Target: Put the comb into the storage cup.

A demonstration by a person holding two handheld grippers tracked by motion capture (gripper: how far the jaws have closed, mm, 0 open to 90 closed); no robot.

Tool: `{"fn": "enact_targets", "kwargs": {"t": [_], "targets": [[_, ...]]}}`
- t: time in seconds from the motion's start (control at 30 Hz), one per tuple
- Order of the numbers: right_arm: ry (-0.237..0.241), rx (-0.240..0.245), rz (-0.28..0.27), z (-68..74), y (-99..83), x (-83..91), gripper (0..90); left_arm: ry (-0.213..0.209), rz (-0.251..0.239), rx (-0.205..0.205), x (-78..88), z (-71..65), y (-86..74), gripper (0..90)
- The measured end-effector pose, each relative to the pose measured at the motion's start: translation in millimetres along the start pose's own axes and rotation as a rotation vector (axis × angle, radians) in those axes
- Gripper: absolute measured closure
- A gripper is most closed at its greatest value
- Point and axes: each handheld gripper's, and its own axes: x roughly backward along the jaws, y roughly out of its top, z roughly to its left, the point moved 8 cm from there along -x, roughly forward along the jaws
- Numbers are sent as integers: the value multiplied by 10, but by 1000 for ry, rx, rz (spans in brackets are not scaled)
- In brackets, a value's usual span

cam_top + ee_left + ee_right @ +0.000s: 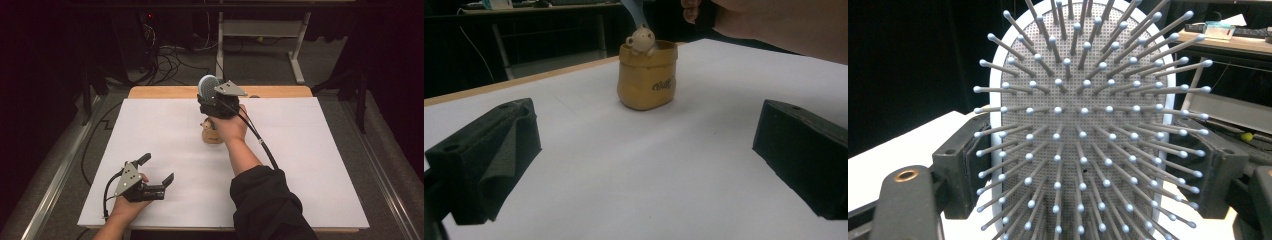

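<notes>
- The brush (1083, 130) is clamped by its head between the right gripper (212, 95)'s jaws, bristles facing that gripper's camera, with the handle pointing down into the pot (647, 75).
- Likely risk: the pot looks light and stands unheld on the tabletop (300, 150); a sideways nudge from the handle could tip it or push it along.
- The left gripper (157, 170) rests well apart from the pot, jaws wide apart and empty.
</notes>
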Motion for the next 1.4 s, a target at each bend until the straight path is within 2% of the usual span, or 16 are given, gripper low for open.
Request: {"fn": "enact_targets", "kwargs": {"t": [0.17,0.23,0.33,0.37,0.4,0.57,0.77,1.1,1.4], "targets": [[-1,4,1,8,-3,-4,204,-1,3,3,3,-3,-5,1],[-2,3,2,6,-5,-9,204,6,-1,17,4,-8,-4,1],[1,5,-2,12,-9,-27,203,3,1,9,2,-5,-8,1],[-2,5,-2,13,-11,-33,203,8,1,19,1,-6,-11,1],[-3,7,-4,13,-12,-41,203,5,0,6,0,-1,-10,1],[-8,7,-5,6,-22,-80,202,11,2,24,1,-7,-22,1],[-9,-3,9,-8,-39,-153,201,6,3,10,2,2,-13,1],[-23,-19,18,-19,-62,-222,201,10,3,21,7,-1,-11,1],[-26,-24,22,-33,-65,-249,199,9,4,10,3,8,-15,1]]}}
